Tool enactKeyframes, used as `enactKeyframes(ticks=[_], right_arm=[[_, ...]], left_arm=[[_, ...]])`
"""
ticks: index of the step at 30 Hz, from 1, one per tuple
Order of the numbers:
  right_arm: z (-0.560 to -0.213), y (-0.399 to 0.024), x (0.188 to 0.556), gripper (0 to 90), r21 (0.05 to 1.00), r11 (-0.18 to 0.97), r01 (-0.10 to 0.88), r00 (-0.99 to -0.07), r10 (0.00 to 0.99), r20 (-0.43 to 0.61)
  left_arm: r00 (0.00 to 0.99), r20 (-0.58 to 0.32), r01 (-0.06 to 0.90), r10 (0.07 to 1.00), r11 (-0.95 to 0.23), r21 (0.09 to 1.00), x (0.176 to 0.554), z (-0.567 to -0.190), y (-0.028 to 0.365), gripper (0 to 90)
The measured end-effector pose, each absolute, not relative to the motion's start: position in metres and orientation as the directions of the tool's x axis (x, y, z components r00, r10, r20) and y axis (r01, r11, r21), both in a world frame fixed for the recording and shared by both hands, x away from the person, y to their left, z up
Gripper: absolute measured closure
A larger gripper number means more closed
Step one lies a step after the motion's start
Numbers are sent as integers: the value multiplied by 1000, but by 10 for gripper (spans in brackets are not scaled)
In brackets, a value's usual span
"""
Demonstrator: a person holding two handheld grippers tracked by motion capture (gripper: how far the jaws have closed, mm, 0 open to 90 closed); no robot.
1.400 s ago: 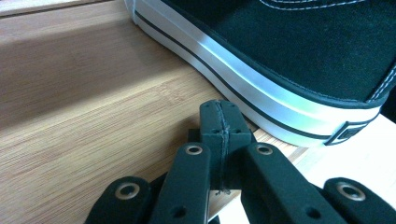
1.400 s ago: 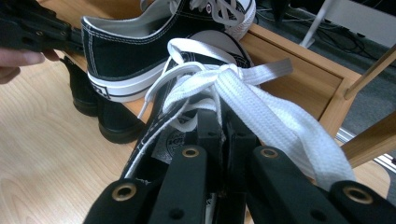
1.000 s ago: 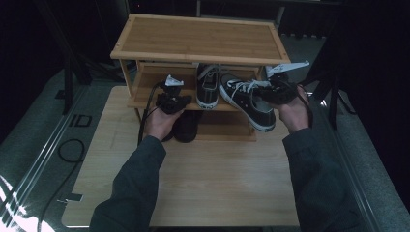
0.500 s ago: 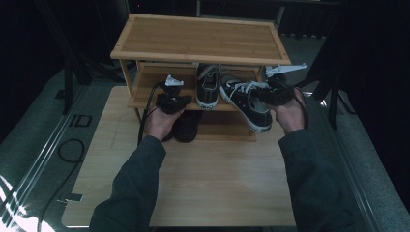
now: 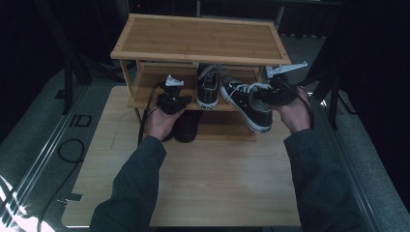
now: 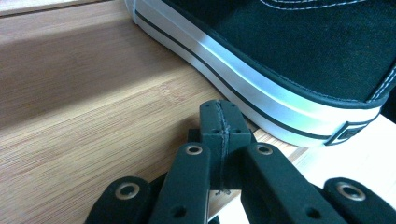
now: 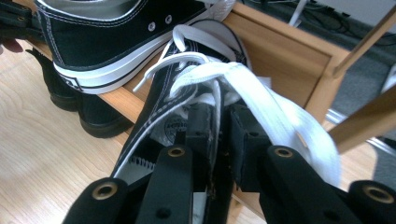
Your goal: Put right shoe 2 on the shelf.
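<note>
I'm working at a bamboo shoe rack (image 5: 198,38) that stands on the wooden table (image 5: 203,179). One black canvas sneaker (image 5: 207,89) already sits on the rack's middle shelf (image 5: 145,94), heel toward me, and dark shoes (image 5: 186,126) rest on the level below it.

The sneaker I'm handling (image 5: 246,104) lies slanted at the right end of that shelf, its toe jutting out over the front edge and toward the table. I judge it light and easy to carry, but uneven: the rubber sole is stiff, while the canvas upper is soft and gives under pressure. The white laces (image 7: 243,79) are loose and could snag on the rack's post. The collar or tongue edge looks like the surest place to pinch; the rubber sidewall seems too smooth.

My right gripper (image 7: 219,121) has its jaws slightly parted inside the shoe's opening. They have just been easing apart, with the canvas and a lace between them, and I cannot tell whether the pads press on it.

My left gripper (image 6: 219,119) is closed tight on nothing, its tip just beside the shelved sneaker's white sole band (image 6: 243,74).
</note>
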State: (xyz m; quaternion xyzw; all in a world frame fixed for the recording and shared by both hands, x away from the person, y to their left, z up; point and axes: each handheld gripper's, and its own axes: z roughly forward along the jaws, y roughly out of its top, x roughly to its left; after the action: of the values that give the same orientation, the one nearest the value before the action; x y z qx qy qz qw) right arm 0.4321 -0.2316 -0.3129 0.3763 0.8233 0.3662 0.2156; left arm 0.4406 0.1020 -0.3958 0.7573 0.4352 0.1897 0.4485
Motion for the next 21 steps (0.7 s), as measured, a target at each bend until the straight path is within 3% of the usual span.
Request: enactKeyframes(ticks=[11, 21], right_arm=[[-299, -249, 417, 773, 783, 444, 435, -641, 763, -76], [-300, -259, 407, 900, 757, 486, 437, -635, 763, -123]], left_arm=[[554, -99, 490, 827, -228, 841, 441, -396, 103, 900], [554, -98, 490, 827, -228, 841, 441, -396, 103, 899]])
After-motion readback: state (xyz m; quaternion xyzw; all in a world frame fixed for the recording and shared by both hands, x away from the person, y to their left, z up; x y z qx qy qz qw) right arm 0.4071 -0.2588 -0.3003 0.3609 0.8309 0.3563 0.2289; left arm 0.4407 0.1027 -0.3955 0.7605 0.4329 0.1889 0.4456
